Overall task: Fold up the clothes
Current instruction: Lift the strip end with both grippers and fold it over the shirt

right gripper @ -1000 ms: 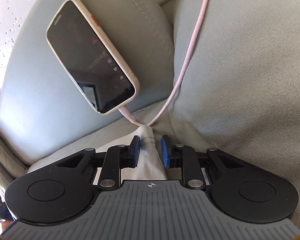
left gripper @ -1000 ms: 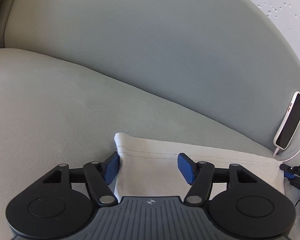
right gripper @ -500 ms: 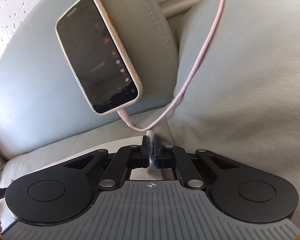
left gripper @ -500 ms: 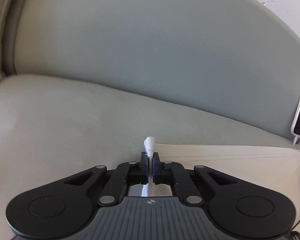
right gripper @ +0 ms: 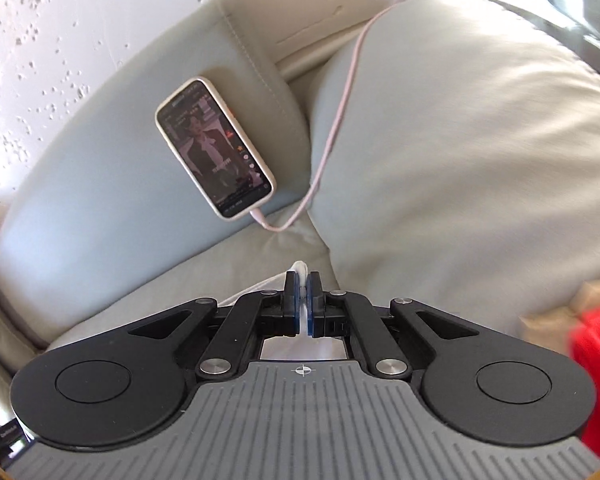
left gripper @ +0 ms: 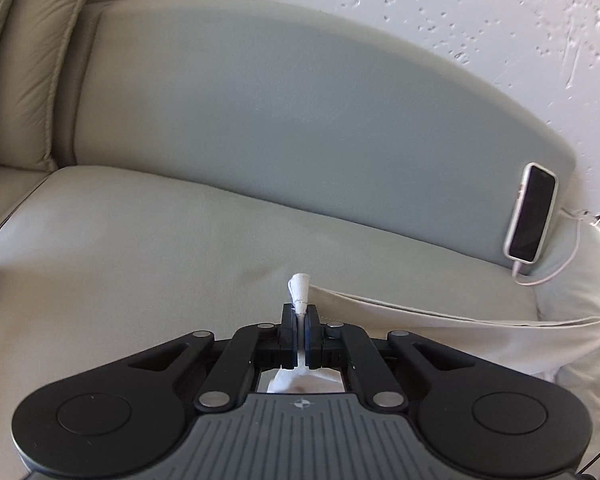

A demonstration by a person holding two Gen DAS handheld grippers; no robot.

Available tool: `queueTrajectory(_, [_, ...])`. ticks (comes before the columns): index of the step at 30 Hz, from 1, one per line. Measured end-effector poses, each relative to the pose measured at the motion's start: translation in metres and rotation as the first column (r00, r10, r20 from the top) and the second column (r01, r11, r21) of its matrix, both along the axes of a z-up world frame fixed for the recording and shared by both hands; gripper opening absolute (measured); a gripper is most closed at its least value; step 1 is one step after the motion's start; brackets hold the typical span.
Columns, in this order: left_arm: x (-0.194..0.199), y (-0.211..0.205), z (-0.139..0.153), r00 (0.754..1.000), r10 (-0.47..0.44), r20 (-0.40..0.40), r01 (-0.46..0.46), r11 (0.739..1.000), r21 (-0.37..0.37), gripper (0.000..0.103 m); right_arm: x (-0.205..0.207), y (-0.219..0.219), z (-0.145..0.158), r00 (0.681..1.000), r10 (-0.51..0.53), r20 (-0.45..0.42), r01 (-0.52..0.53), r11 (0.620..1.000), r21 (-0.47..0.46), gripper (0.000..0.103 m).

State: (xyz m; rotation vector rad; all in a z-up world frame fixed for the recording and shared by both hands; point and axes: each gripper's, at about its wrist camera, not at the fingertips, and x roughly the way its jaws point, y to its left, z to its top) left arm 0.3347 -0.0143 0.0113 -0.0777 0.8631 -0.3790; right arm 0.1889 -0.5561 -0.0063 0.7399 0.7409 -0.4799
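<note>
A cream-white garment [left gripper: 440, 332] hangs stretched between my two grippers above a grey sofa seat [left gripper: 140, 248]. My left gripper [left gripper: 300, 312] is shut on one corner of it; a bunched white tip sticks out past the fingers. Its hemmed edge runs right to the other held corner. My right gripper [right gripper: 302, 280] is shut on that corner of the garment [right gripper: 300, 270]; only a small white tip and a strip of cloth show there.
A phone [left gripper: 532, 216] leans on the sofa backrest [left gripper: 300, 120], plugged into a pink cable [right gripper: 340, 112]; its screen is lit in the right wrist view [right gripper: 216, 148]. A big cushion [right gripper: 460, 160] lies right. Something red [right gripper: 596, 360] is at the right edge.
Both grippers closed on the garment's corners one second ago, then lifted and pulled back from the backrest. The cloth now hangs stretched between them. The phone looks farther away.
</note>
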Motion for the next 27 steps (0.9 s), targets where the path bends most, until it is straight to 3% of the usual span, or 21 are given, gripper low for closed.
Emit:
queueTrajectory(1, [-0.01,0.003,0.002,1.0,0.015,-0.01,-0.015,1.0,0.026,0.002,-0.011,0.004,0.005,1.0,0.004,-0.008,-0.004,1.0,0.002,0.003])
queueTrajectory(4, [-0.042,-0.016,-0.021,0.998,0.012,-0.054,0.001,0.971,0.241,0.002,-0.041,0.025,0.013,0.992,0.071,-0.104,-0.076,0.996,-0.045,0.003])
queueTrajectory(7, [-0.081,-0.005,-0.015,0.996,0.04,-0.075,-0.027,0.986,0.166,0.002,-0.071,0.046,0.015,0.98,0.103,-0.171,-0.118,0.99,-0.079,0.002])
queueTrajectory(9, [-0.108,0.001,-0.01,0.995,0.072,-0.074,-0.062,0.99,0.13,0.002,-0.098,0.056,0.022,0.983,0.111,-0.145,-0.125,0.987,-0.096,0.002])
queueTrajectory(12, [-0.15,-0.001,-0.002,0.996,0.087,-0.029,-0.079,0.974,0.211,0.002,-0.139,0.073,0.03,0.986,0.122,-0.113,-0.135,0.984,-0.115,0.002])
queueTrajectory(22, [-0.229,0.016,-0.006,0.992,0.128,-0.005,-0.126,0.978,0.167,0.002,-0.229,0.111,0.002,0.991,0.095,-0.095,-0.1,0.994,-0.053,0.003])
queueTrajectory(27, [-0.242,0.01,-0.025,0.993,0.116,0.024,-0.118,0.963,0.241,0.002,-0.259,0.115,-0.013,0.992,0.085,-0.097,-0.087,0.996,-0.02,0.003])
